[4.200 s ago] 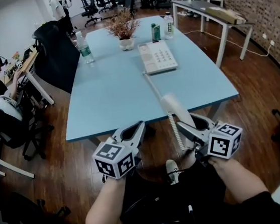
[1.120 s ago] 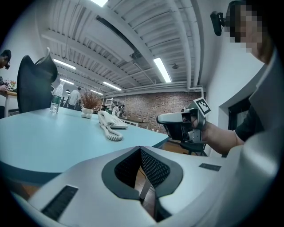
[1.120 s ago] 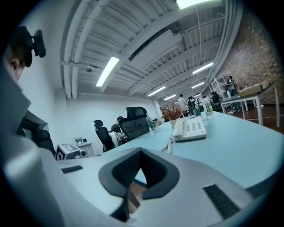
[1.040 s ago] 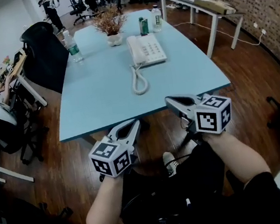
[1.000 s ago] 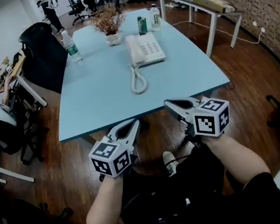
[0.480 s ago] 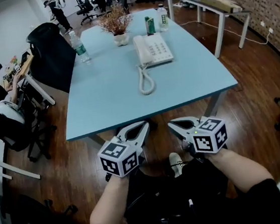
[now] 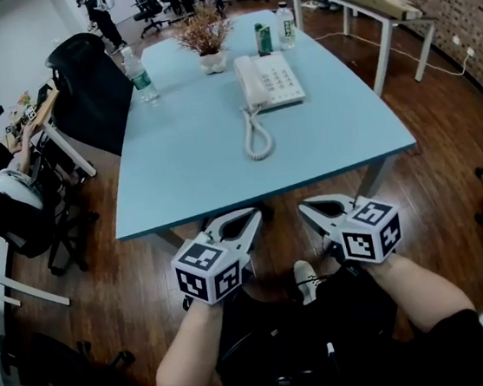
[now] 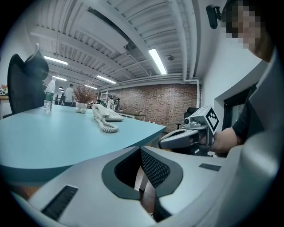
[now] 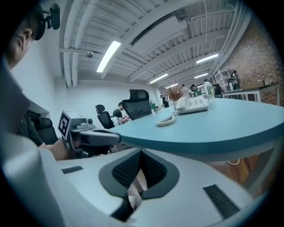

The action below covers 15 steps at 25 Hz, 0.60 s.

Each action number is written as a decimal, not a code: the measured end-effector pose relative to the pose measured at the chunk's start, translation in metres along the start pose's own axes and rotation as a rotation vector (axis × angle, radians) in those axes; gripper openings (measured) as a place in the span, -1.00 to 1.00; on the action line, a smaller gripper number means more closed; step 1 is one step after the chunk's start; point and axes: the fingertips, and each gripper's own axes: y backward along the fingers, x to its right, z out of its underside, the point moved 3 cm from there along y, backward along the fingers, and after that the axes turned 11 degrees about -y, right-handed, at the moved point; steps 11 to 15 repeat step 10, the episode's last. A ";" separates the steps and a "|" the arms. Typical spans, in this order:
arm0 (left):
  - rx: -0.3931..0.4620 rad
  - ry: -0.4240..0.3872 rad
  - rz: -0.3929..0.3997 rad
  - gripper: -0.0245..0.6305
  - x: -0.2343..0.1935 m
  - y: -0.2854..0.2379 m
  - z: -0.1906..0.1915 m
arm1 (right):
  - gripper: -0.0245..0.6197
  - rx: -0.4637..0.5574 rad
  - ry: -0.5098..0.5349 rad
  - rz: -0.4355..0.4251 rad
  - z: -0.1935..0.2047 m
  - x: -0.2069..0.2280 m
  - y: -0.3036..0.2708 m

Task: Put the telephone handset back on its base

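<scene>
1. Well, the handset [image 7: 249, 82] is home. It lies along the left side of the base [image 7: 278, 78], toward the far end of the table [image 7: 196, 176]. A few seconds back it hung off the table's near edge in the right gripper [image 7: 310, 209].
2. The coiled cord [image 7: 257, 139] has gone with it. It now rests in a loop on the table, just nearer than the base.
3. The right gripper has dropped too. A second ago it rode high over the table's near edge; now it sits low, off that edge, with its fingers pressed together on nothing.
4. The left gripper [image 7: 250, 220] has barely moved. It holds just off the same near edge, beside its partner, fingers closed and empty.
5. With both tools clear of the table, the job looks finished. Whether the handset is fully seated is too small to tell from here.
</scene>
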 end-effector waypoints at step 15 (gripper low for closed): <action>-0.001 -0.009 -0.011 -0.95 -0.003 0.001 -0.001 | -0.89 0.003 0.004 -0.009 0.000 0.000 0.001</action>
